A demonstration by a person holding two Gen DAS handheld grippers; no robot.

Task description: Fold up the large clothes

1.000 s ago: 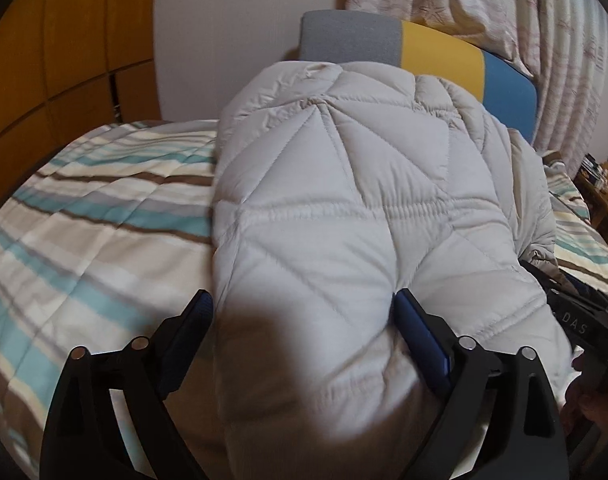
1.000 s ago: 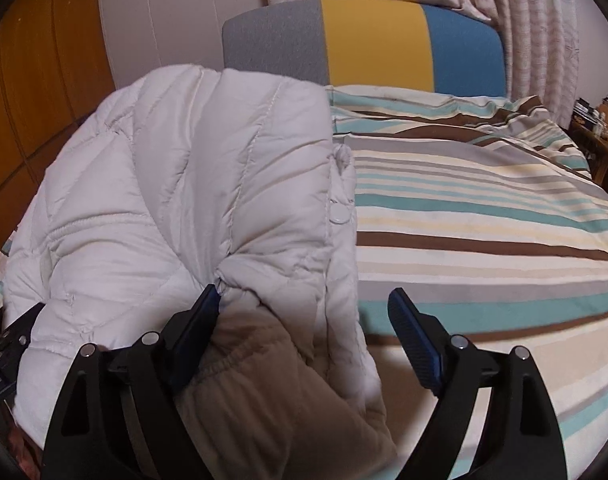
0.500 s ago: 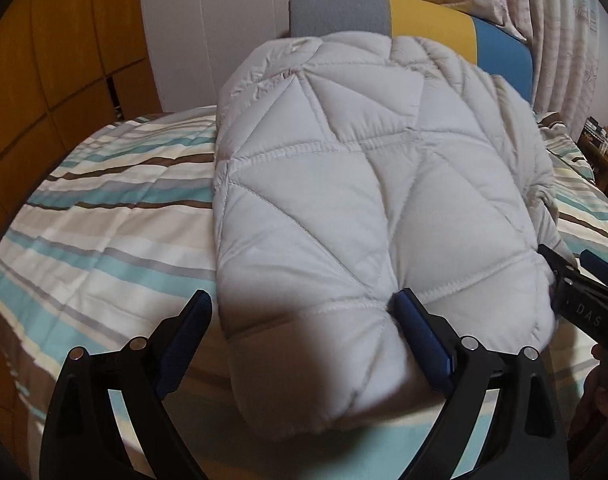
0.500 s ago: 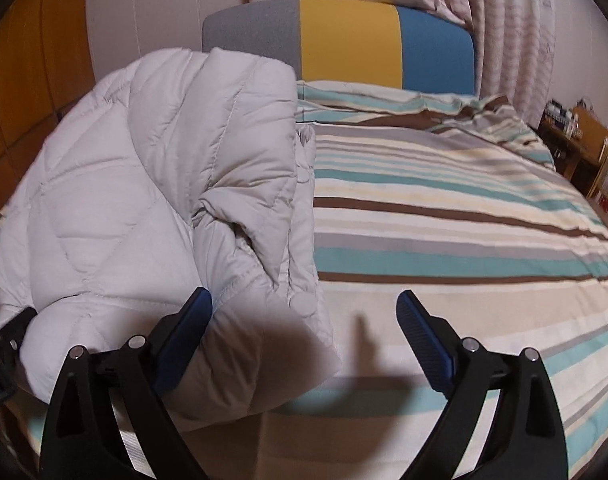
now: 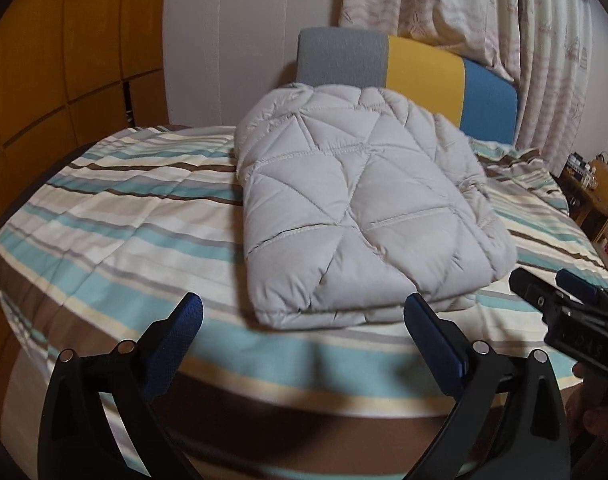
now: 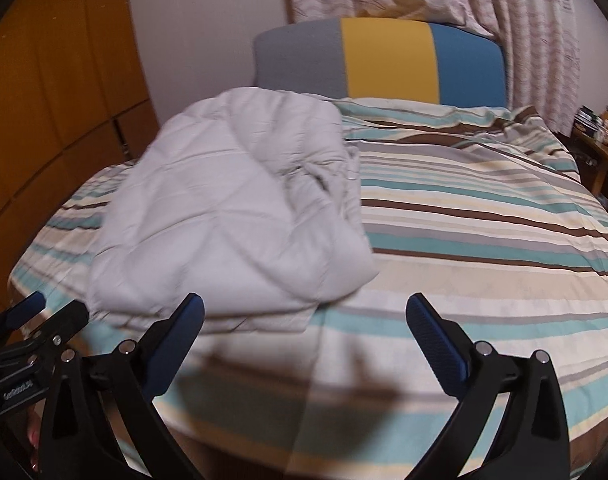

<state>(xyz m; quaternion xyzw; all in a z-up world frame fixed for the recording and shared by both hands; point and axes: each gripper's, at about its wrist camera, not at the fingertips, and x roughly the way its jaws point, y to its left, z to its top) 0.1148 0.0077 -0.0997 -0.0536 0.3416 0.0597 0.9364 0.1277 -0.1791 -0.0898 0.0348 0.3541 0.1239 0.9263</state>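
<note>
A light grey quilted puffer jacket lies folded into a thick bundle on the striped bed; it also shows in the right wrist view, blurred. My left gripper is open and empty, held back from the jacket's near edge. My right gripper is open and empty, just off the jacket's near right corner. Each gripper shows at the edge of the other's view: the right one and the left one.
The striped bedspread covers the bed, its near edge curving below the grippers. A grey, yellow and blue headboard stands behind, with curtains above. Wooden wardrobe panels stand at left, a cluttered wooden side table at right.
Both grippers pulled back and away from the jacket, which now lies released and folded on the bed; a second ago the jaws straddled its near edge.
</note>
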